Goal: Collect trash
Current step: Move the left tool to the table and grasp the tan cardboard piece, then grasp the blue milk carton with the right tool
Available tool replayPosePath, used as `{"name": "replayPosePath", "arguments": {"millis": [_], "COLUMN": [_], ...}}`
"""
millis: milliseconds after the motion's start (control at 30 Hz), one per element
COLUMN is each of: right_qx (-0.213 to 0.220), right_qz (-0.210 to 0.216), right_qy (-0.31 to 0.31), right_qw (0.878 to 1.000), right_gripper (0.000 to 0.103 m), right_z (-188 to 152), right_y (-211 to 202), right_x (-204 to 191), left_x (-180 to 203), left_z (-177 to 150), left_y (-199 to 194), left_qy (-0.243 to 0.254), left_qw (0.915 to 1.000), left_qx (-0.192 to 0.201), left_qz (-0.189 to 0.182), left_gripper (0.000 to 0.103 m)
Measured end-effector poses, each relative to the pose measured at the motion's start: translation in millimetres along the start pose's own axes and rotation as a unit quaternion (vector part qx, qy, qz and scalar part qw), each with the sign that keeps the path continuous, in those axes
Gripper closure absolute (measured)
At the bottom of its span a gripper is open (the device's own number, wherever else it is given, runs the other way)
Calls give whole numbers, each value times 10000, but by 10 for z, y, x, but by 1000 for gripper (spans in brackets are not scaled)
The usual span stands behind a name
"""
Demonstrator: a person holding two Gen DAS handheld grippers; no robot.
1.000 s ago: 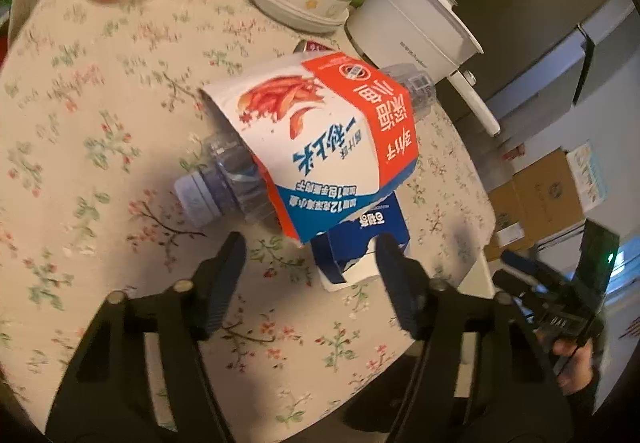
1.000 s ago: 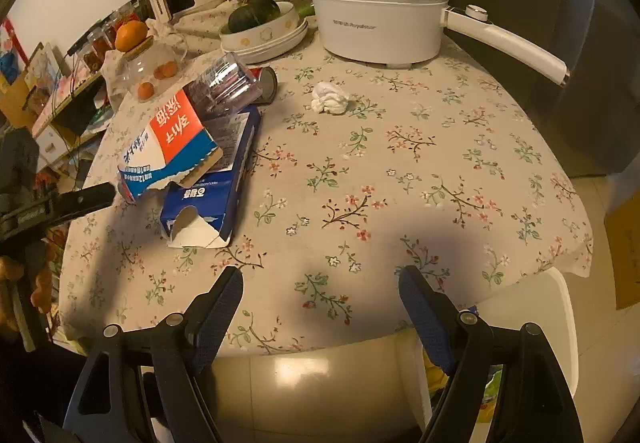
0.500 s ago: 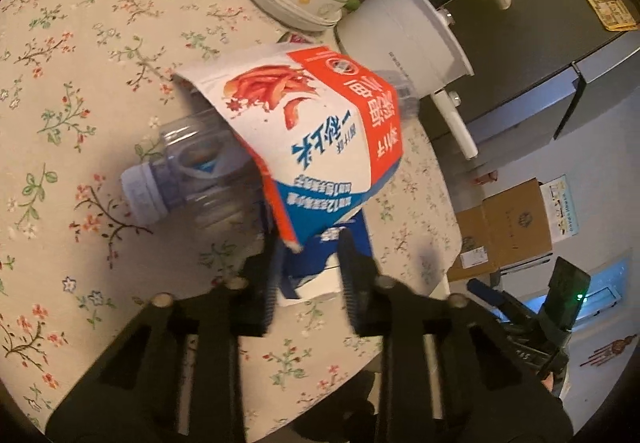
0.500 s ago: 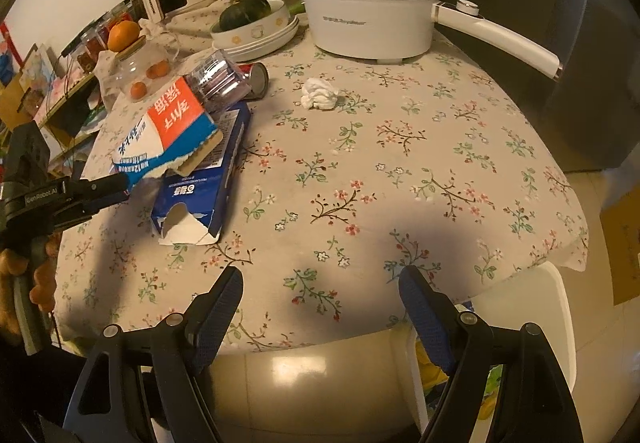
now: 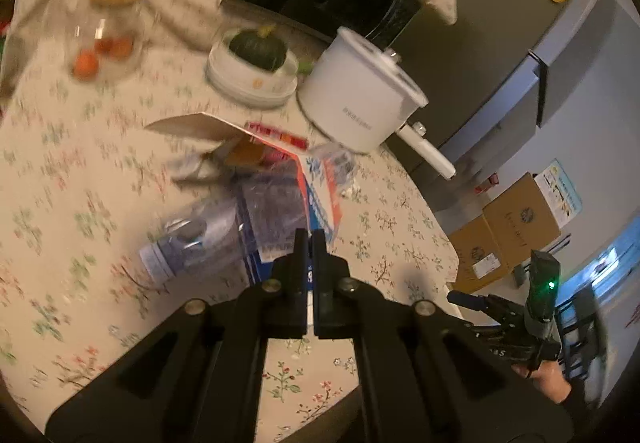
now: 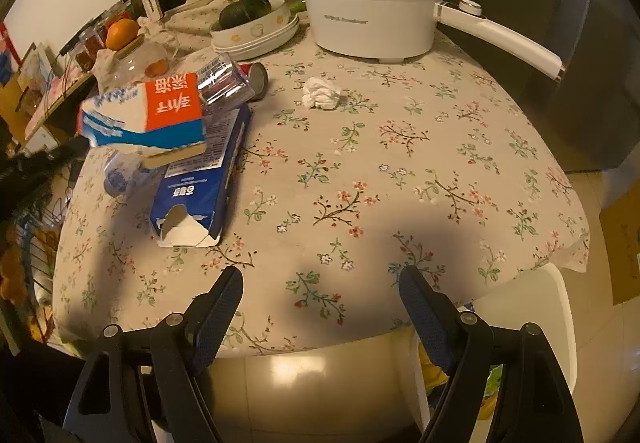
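Note:
A white, orange and blue snack bag (image 5: 320, 199) hangs tilted above the floral table (image 6: 400, 163), and my left gripper (image 5: 310, 241) is shut on its lower edge, the jaws closing to a thin pinch. From the right wrist view the bag (image 6: 160, 115) is lifted at the left, with the left gripper (image 6: 76, 147) under its corner. A clear plastic bottle (image 5: 224, 231) lies below it, beside a blue carton (image 6: 204, 179). A crumpled tissue (image 6: 322, 93) and a red can (image 6: 260, 77) lie further back. My right gripper (image 6: 320, 299) stands open over the table's near edge, holding nothing.
A white electric pot (image 6: 372, 15) with a long handle stands at the back. Next to it is a bowl with a dark squash (image 6: 256, 23). A glass jar topped by an orange (image 5: 108, 27) stands at the far left. Cardboard boxes (image 5: 516, 227) sit on the floor.
My left gripper closed on the snack bag's lower edge and rose, lifting the bag off the bottle. The right gripper stayed where it was, still open.

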State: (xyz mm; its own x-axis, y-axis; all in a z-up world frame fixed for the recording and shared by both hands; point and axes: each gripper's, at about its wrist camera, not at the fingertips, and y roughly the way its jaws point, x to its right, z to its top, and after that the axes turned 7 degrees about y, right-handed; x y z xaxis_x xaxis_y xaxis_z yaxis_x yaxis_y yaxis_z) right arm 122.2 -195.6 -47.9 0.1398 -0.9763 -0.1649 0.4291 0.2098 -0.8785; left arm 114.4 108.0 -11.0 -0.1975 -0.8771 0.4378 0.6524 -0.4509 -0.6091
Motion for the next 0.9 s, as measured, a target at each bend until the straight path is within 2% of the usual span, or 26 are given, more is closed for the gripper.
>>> {"name": "replayPosePath", "arguments": {"millis": [67,367,500,633,767,867,900], "right_qx": [1,-86,-283,-472,-460,-415,-407], "right_qz": [5,137,62,244,261,63,15], "right_qy": [2,48,-112,-178,-439,-534,-502], "right_qw": [10000,9999,9995,9984,9976,9977,9979], "right_gripper": [21,21,21,21,21,22,26], "right_z": [9,93,124,149,179,225,245], "right_y": [10,181,427,640,810,984,1045], "right_x": [-24,-239,-450,-663,-921,-1035,-1053], "left_x": [75,198,166,84,7,-11,-12], "left_z": [30,10,24,36,48,44,42], "left_y": [-103,-419,-582,-700,-736,-731,-726], "left_qy": [194,629,690,689,598,580,587], "left_qw": [9997,9975,9968,9959,9962,9962,9961], "left_qx": [108,47,210,349,358,320,308], "left_qz": [38,322,357,479,531,565,582], "left_gripper": [102,102,102,102,102,102,102]}}
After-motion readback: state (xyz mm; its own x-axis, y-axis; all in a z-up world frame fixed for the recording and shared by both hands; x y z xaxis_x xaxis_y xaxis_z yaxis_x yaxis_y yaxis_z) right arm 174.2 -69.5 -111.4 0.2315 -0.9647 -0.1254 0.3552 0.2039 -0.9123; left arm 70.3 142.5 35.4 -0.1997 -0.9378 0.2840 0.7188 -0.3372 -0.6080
